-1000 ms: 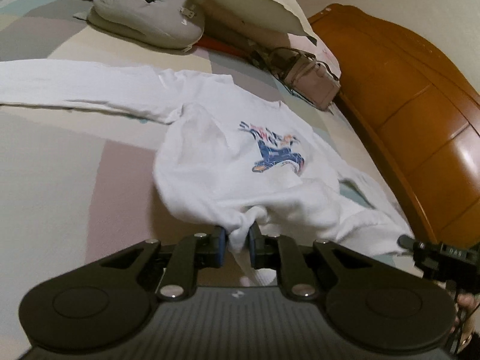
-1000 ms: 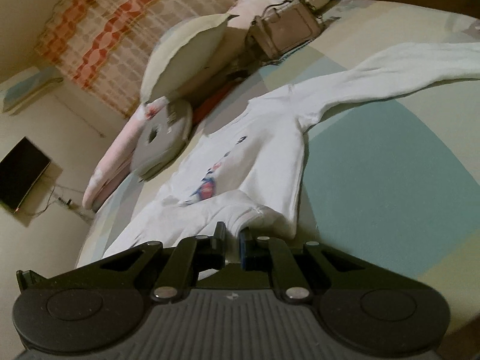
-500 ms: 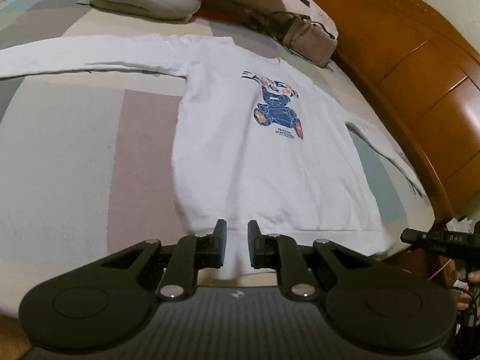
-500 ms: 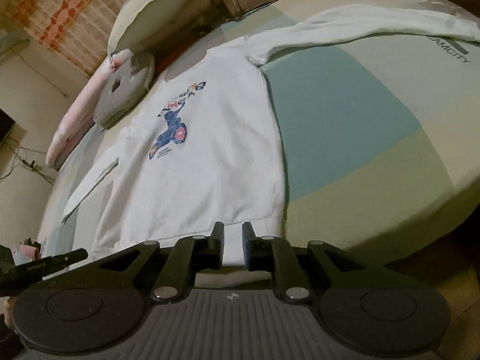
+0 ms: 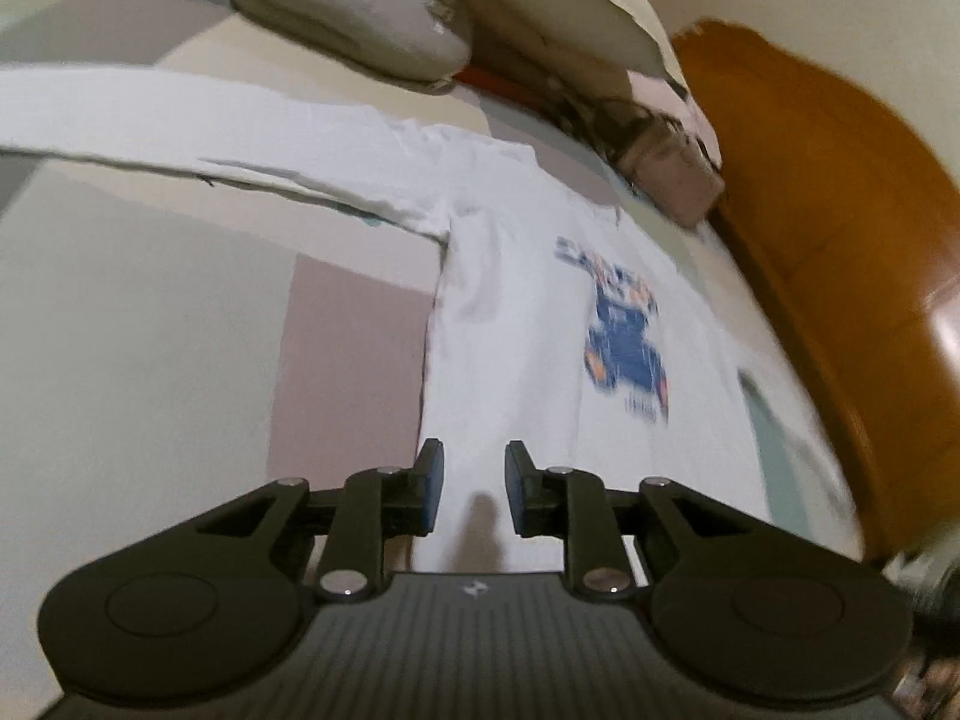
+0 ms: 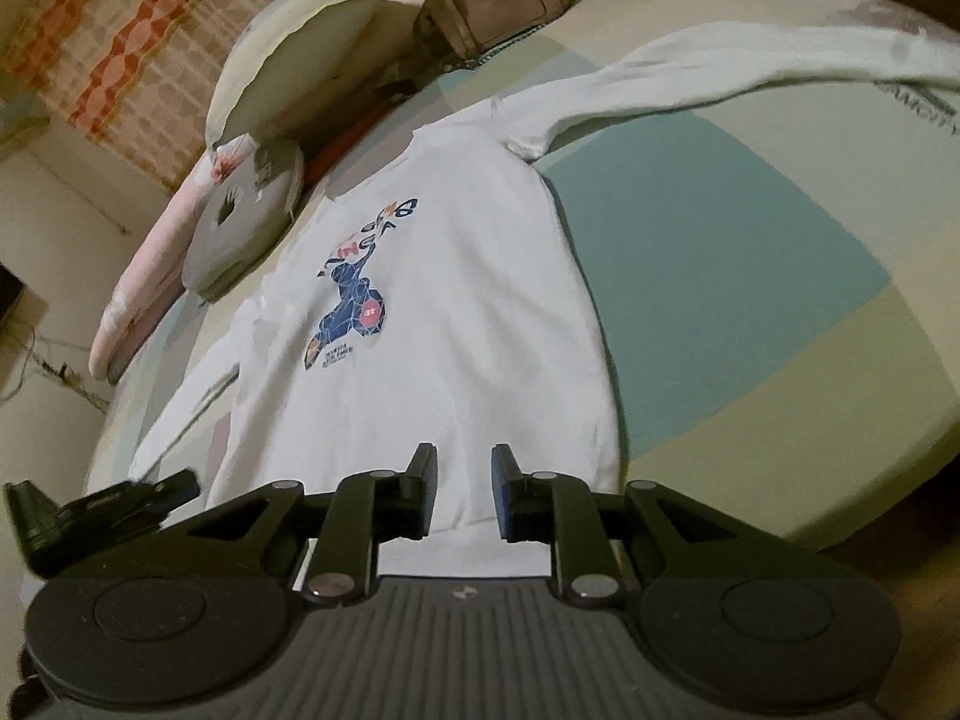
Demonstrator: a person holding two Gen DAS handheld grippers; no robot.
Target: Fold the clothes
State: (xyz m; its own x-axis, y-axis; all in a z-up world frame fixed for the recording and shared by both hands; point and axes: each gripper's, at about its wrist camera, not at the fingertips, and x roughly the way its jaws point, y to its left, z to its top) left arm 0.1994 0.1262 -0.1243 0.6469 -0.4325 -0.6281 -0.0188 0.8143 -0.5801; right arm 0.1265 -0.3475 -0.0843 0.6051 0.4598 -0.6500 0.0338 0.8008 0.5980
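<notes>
White shirt flat on the bed, picture side up, sleeves out wide. Soft, light, floppy; likely to sag and wrinkle. Left claw and right claw both released, empty, over the bottom hem. Best pinched at hem corners or shoulders.

The white long-sleeved printed sweatshirt lies flat on the bed, hem at the near edge; grey cushion, pale pillow and beige handbag lie behind its collar.
</notes>
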